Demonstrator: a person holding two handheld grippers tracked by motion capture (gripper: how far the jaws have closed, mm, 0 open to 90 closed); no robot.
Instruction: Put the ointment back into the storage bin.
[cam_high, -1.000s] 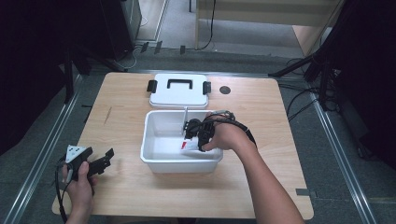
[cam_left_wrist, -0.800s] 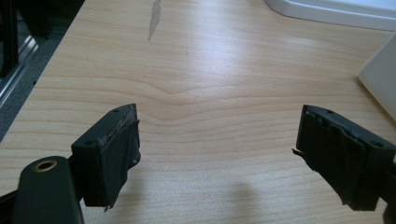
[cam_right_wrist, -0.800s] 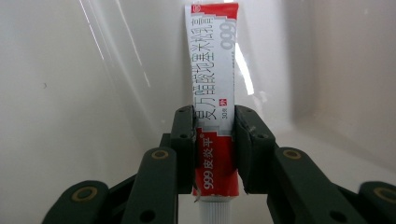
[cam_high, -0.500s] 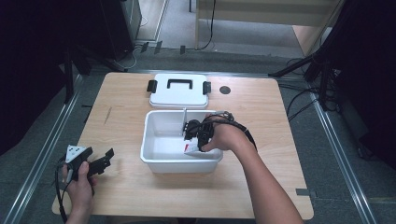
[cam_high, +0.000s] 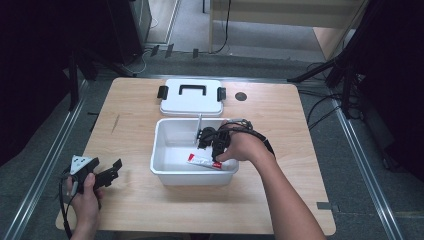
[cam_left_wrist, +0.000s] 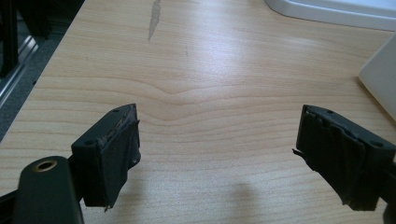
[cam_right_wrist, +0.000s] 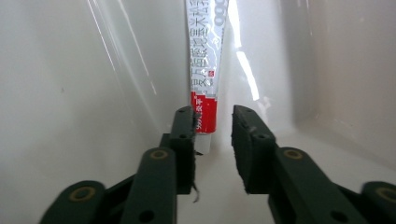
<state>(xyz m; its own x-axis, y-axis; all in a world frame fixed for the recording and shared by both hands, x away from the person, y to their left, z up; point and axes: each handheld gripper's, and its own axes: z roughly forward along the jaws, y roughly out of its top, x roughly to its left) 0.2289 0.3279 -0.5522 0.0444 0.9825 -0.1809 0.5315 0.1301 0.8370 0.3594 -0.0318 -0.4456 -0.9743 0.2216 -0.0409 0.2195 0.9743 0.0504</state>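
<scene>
A white tube with a red band and cap lies in the white bin along its near wall. My right gripper reaches down into the bin over the tube's capped end. In the right gripper view the tube has its cap end between the jaws of my right gripper. It rests against the left pad, and a gap shows at the right one. These jaws have just been opening. My left gripper rests open on the table at the front left, nothing between its jaws.
The bin's white lid with black handle and latches lies flat behind the bin. A small black disc sits to the right of the lid. The bin's corner shows at the right in the left gripper view.
</scene>
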